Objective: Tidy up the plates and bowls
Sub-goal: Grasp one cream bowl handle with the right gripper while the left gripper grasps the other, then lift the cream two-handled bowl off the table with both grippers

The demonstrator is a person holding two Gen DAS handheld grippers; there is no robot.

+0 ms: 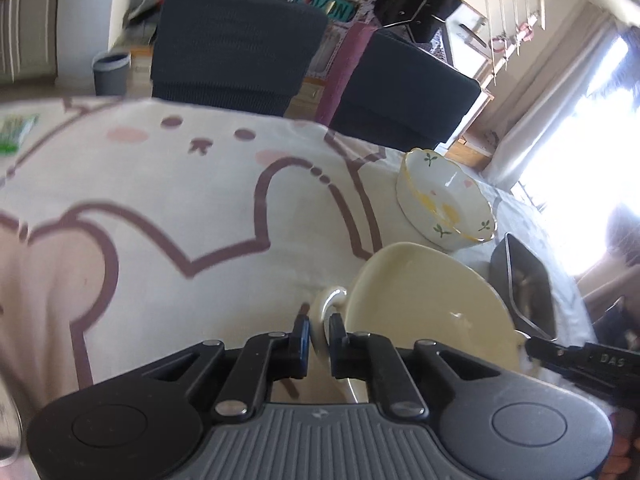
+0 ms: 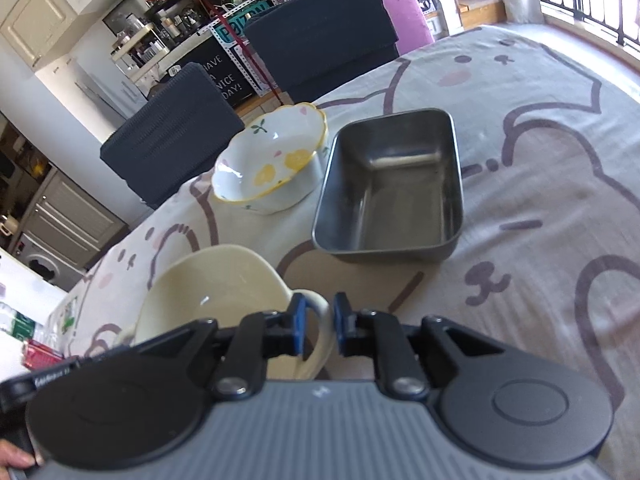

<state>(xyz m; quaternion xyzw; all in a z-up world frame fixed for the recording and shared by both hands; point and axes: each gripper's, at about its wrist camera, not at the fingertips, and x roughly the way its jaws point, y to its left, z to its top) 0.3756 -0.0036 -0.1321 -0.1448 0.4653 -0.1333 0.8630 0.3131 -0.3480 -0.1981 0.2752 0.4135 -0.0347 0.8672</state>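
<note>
I hold one cream bowl (image 2: 208,300) by its two loop handles, one pair of tongs on each. My left tongs (image 1: 319,338) are nearly closed, with one finger through the left handle (image 1: 326,308) and the other outside it, so the loop sits between them. My right tongs (image 2: 318,326) are set the same way on the right handle (image 2: 320,320). In both views a thin gap seems to remain beside the handle, so I judge the grip firm but cannot confirm full contact on both sides.

The bowl sits low over the near part of the tablecloth (image 2: 540,200); whether it touches the cloth I cannot tell.

Procedure for this step:
1. Keep both tongs level with each other, so the bowl does not tip.
2. Move both hands together; a twist would strain the handles.
3. Carry it toward the other dishes and lower it straight.

Count on the table:
- One cream bowl with two handles.
- One flowered bowl (image 2: 272,168) with a wavy yellow rim, farther off.
- One metal tray (image 2: 452,200), rectangular, just beside the flowered bowl.
- No flat plates visible.
</note>
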